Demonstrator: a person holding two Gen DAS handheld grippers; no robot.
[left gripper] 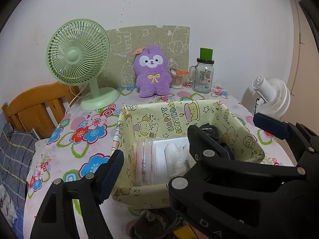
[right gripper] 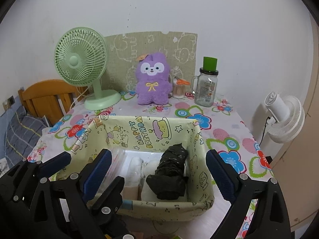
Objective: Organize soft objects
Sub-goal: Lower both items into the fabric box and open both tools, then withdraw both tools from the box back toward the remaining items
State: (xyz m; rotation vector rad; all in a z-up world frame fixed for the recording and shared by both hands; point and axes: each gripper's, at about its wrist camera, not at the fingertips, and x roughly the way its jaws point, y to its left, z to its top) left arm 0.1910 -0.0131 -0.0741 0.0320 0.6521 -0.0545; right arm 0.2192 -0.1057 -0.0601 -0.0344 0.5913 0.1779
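Both wrist cameras look forward and slightly down across the table (left gripper: 83,143) toward the back wall, close above the near edge. The left view sits left of the yellow fabric box (left gripper: 229,123); the right view faces it squarely. Both share the box (right gripper: 199,149), green fan (left gripper: 77,51) and purple plush (right gripper: 152,77).

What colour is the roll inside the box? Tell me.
Black, a crinkly plastic roll lying in the box; clearest in the right wrist view.

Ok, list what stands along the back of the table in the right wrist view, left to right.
Green fan → purple plush → cotton swab tub → glass jar.
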